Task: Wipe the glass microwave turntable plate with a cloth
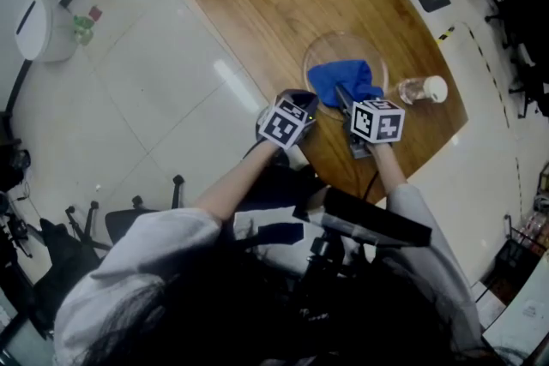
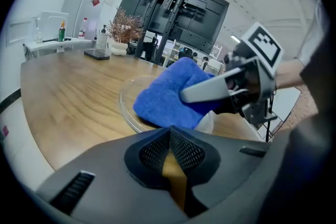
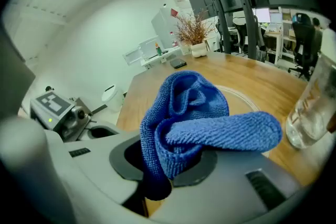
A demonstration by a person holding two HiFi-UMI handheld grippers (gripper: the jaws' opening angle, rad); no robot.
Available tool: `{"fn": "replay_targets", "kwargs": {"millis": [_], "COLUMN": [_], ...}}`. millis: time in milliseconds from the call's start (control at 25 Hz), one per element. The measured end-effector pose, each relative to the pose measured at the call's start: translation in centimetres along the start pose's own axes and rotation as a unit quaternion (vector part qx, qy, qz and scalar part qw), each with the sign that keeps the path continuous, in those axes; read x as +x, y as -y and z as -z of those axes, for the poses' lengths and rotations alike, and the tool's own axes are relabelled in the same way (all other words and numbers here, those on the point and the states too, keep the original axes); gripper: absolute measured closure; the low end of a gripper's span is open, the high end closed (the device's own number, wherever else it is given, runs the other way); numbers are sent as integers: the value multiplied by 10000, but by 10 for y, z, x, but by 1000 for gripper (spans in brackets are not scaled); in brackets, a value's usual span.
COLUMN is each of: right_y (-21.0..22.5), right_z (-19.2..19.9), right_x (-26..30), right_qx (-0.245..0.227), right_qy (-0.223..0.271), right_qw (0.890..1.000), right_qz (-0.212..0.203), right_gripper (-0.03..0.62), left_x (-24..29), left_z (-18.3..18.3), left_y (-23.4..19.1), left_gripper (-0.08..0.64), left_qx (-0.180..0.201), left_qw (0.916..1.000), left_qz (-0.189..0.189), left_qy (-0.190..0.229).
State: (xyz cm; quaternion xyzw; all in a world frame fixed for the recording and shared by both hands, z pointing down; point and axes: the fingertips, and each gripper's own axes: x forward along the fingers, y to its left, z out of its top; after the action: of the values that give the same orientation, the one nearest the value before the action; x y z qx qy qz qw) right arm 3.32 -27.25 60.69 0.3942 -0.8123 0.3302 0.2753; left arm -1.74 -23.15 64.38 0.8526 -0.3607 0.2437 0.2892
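blue cloth (image 1: pixel 347 80) is pictured bunched over the glass turntable plate (image 1: pixel 334 43), clamped in the right gripper (image 1: pixel 343 99) at the plate's near edge. the left gripper (image 1: pixel 303 105), closed on nothing, is held beside the plate's near-left rim.

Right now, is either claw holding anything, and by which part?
The right claw pinches the cloth by a bunched fold at one end; the left claw is shut, empty.
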Motion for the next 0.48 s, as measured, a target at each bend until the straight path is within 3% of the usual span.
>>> {"fn": "replay_targets", "kwargs": {"millis": [280,480], "right_y": [-17,-3], "right_z": [45,4], "right_x": [-17,-25], "right_qx": [-440,-700], "right_qy": [-174,57], "right_qw": [9988,9970], "right_qz": [80,326], "right_gripper": [503,505], "left_x": [2,2], "left_z": [2,1], "left_y": [1,4], "left_gripper": [561,561], "left_qx": [185,363], "left_qw": [9998,9993], "left_qz": [-15,-11], "left_qy": [-79,4]}}
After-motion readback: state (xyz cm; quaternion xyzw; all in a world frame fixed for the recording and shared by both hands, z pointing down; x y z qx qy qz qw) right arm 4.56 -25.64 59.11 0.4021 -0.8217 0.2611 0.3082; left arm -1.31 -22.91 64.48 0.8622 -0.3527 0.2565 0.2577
